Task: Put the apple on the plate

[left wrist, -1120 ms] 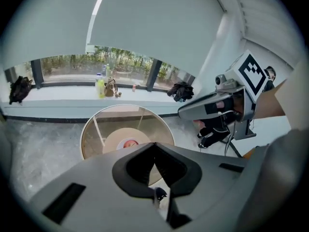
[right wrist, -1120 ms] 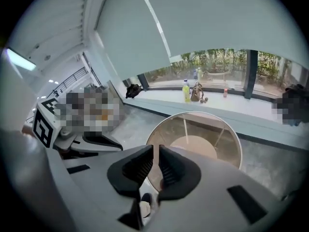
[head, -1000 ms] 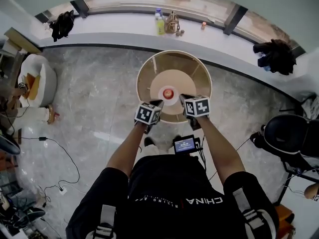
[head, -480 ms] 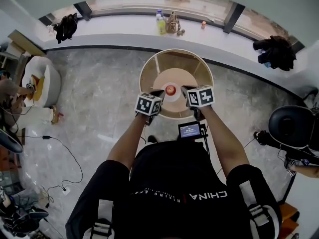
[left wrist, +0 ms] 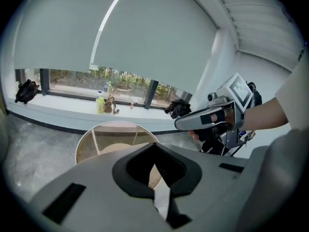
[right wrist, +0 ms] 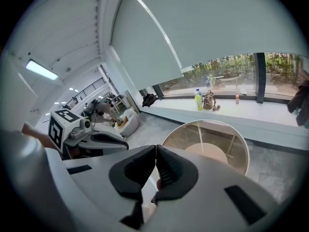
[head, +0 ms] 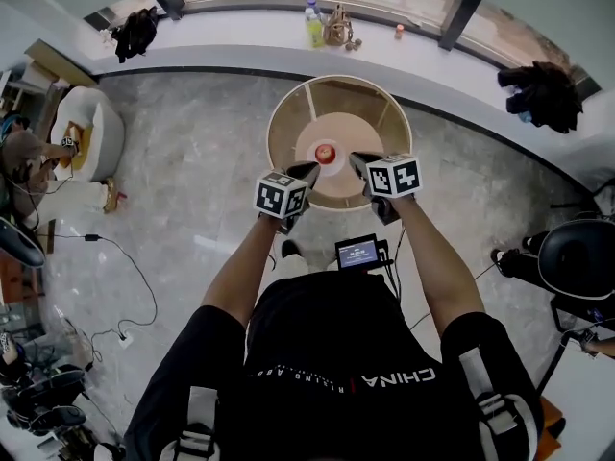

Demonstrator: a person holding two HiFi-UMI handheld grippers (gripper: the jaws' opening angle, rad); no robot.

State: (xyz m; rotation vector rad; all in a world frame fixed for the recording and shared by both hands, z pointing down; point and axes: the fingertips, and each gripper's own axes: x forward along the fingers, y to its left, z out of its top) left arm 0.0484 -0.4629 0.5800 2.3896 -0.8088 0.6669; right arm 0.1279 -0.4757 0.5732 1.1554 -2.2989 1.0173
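In the head view a red apple (head: pixel 326 152) rests on a small white plate (head: pixel 315 158) in the middle of a round glass table (head: pixel 276 123). My left gripper (head: pixel 307 169) hangs just to the near left of the apple, and my right gripper (head: pixel 356 160) to its near right. Both are above the table, apart from the apple, with nothing held. The left gripper (left wrist: pixel 154 146) has its black pads together in its own view, and the right gripper (left wrist: pixel 181 124) shows there beside it. The right gripper (right wrist: pixel 156 151) is also shut, pads pressed flat together.
A window ledge (head: pixel 240 32) at the back carries bottles and a small bag (head: pixel 334 25). Black clothing (head: pixel 538 89) lies at its right end. A white armchair (head: pixel 86 133) stands at the left, a black chair (head: pixel 577 257) at the right, and cables (head: pixel 115 296) run over the marble floor.
Both grippers have risen from beside the plate and drawn slightly apart. The apple stays on the plate.
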